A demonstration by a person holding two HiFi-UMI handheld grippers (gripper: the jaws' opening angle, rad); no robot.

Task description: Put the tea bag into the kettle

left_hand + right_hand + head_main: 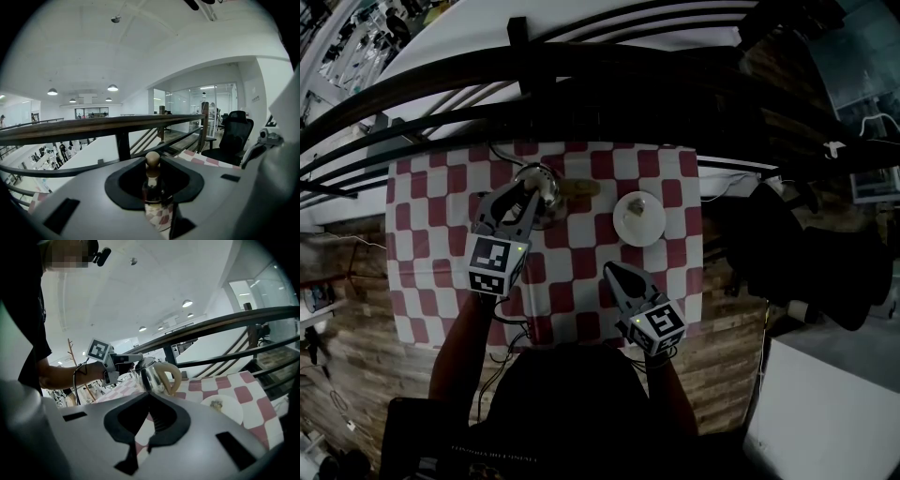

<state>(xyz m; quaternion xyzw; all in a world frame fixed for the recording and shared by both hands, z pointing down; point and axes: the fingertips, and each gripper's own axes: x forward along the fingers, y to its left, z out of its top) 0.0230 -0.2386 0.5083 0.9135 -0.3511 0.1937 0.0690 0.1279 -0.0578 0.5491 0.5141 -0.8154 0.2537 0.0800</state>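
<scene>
Tea bag [638,207] lies on a white plate [623,231], loose, nothing touching it. In the head view the plate sits on the red-and-white checked cloth [431,234].

Kettle [540,187], shiny with a tan handle, stands at the plate's 9 to 10 o'clock, apart from it.

Left gripper [530,199] is over the kettle top. Its jaws are partly closed and clamped on the lid knob [152,159]. Cannot tell whether the lid is seated or lifted.

Right gripper [613,273] hovers at about the plate's 7 o'clock, near the rim. Its jaws are pressed together with nothing between them.
</scene>
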